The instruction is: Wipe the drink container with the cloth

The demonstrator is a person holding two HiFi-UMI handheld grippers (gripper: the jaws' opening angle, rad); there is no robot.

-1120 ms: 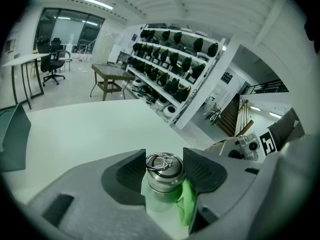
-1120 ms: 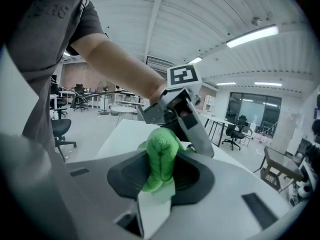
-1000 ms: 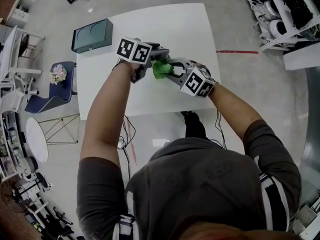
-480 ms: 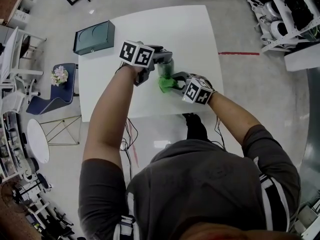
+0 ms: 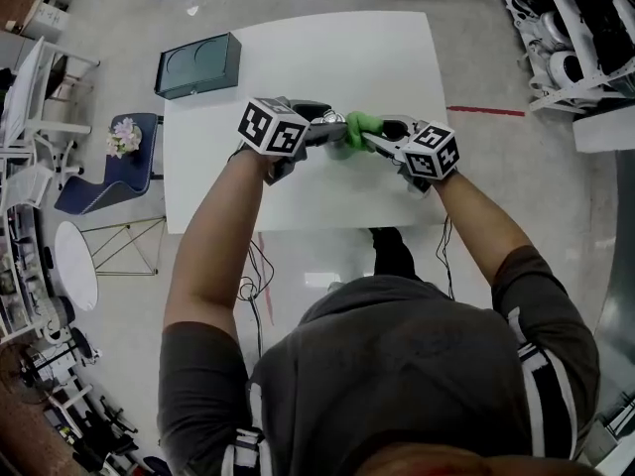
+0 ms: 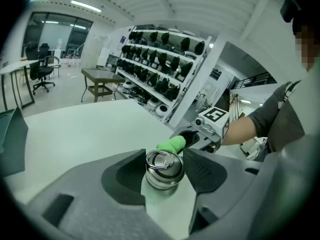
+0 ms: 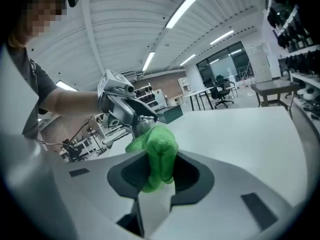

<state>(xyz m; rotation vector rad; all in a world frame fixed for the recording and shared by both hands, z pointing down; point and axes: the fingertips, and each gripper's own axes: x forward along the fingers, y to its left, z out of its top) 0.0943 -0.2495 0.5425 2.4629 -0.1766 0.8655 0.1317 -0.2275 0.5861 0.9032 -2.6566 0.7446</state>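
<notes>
A small steel drink container [image 6: 162, 171] with a ring lid is clamped between my left gripper's [image 6: 164, 159] pads, held above the white table [image 5: 347, 58]. In the head view the left gripper [image 5: 330, 133] points right with the container [image 5: 334, 137] at its tip. My right gripper [image 5: 371, 133] faces it from the right, shut on a bunched green cloth [image 5: 361, 125]. The cloth [image 6: 171, 144] presses against the container's far side. In the right gripper view the cloth [image 7: 159, 155] fills that gripper's [image 7: 159, 168] jaws, and the left gripper [image 7: 122, 106] lies just beyond.
A dark green case [image 5: 196, 64] lies at the table's far left corner. A blue chair with flowers [image 5: 121, 142] stands on the floor to the left. Shelving racks [image 5: 571, 38] line the right side. A red floor line [image 5: 486, 110] runs right of the table.
The right gripper has carried the cloth from the container's near side up and around to its right, far side. The left gripper kept hold of the container, shifting slightly right.
</notes>
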